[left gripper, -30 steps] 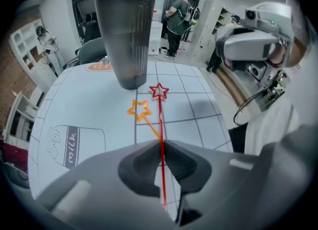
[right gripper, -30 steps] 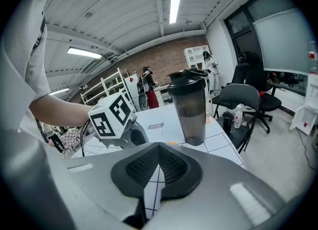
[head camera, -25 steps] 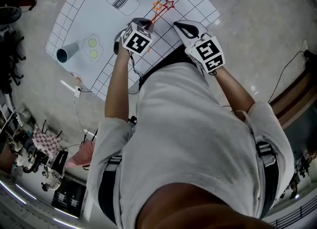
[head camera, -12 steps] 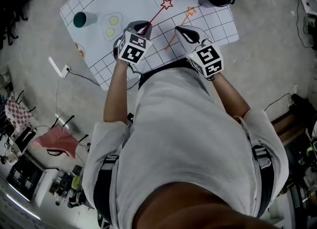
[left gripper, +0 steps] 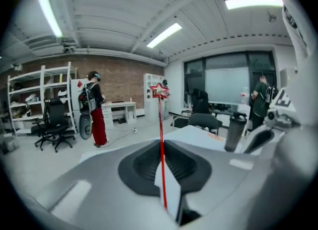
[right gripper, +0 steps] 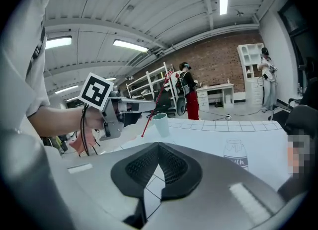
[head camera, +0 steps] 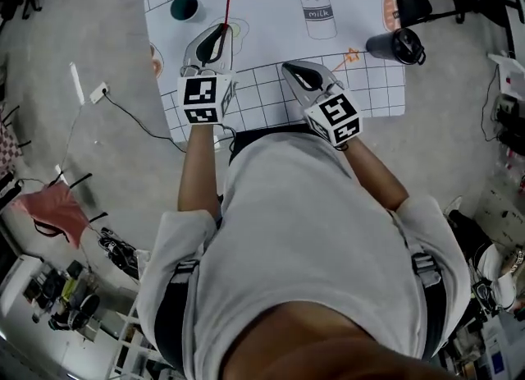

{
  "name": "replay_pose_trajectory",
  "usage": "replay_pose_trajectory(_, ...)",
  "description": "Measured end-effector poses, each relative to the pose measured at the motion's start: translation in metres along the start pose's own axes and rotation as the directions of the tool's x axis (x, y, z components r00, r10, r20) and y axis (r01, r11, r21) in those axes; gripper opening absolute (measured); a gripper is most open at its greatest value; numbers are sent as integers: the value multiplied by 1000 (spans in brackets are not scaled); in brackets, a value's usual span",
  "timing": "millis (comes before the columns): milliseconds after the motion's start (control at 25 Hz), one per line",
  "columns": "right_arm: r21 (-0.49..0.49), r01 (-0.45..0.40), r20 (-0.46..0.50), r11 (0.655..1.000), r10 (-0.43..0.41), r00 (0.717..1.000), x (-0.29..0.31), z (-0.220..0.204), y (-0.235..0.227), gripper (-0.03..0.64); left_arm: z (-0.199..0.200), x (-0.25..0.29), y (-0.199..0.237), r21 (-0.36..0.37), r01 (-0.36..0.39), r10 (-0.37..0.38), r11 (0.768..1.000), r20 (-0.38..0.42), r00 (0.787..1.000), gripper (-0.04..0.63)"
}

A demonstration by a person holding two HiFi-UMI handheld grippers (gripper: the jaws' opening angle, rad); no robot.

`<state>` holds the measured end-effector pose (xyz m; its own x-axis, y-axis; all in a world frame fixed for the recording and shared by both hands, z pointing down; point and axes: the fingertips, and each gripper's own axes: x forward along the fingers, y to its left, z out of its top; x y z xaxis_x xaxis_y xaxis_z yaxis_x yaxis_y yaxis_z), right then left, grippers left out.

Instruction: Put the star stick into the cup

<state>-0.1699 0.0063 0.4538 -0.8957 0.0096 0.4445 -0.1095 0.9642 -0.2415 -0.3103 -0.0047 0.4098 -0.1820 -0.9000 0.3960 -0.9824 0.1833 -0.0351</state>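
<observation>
A red star stick (head camera: 226,9) is clamped in my left gripper (head camera: 215,38), shut on its lower shaft; the star points up and away (left gripper: 160,91). In the head view the star hangs just right of the teal cup (head camera: 184,6), which stands upright at the white grid mat's (head camera: 271,34) far left. The right gripper view shows the cup (right gripper: 160,123) beside the slanted stick (right gripper: 154,106) and the left gripper (right gripper: 142,106). My right gripper (head camera: 297,74) hovers over the mat's near edge, shut and empty (right gripper: 159,148).
An orange star stick (head camera: 351,57) lies on the mat beside the right gripper. A black bottle (head camera: 397,45) stands at the mat's right edge. A power strip and cable (head camera: 98,91) lie on the floor at left. People, chairs and shelves fill the room behind.
The left gripper has lifted the red star stick and swung it left, from beside the orange stick to next to the teal cup. The right gripper has also shifted left.
</observation>
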Motion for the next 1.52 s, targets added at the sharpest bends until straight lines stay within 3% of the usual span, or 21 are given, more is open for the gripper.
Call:
replay_pose_trajectory(160,-34,-19,-15,999,18,1000,18,14,23,-1,22,-16,54,-111,-89,103,990,131,986,18)
replay_pose_trajectory(360,-24,20,-27,1000,-21,999,27,25,29,-2,54,-19,127,-229,-141,206,963,286,936,18)
replay_pose_trajectory(480,-1,64,-41,998,-64,997,32,22,28,-1,58,-9,164,-305,-129,230,943,325,917,18)
replay_pose_trajectory(600,9,102,-64,995,-101,993,33,15,25,-1,58,3,187,-328,-148,262,933,337,905,18)
replay_pose_trajectory(1000,59,206,-90,977,-200,976,31,8,20,-2,0,34,183,-219,-174,221,960,213,952,18)
replay_pose_trajectory(1240,71,232,-87,970,-226,970,34,11,25,0,-26,26,181,-240,-164,207,957,165,964,20)
replay_pose_trajectory(1520,101,241,-74,965,-234,969,37,6,33,-1,-55,32,171,-217,-116,128,969,42,991,54)
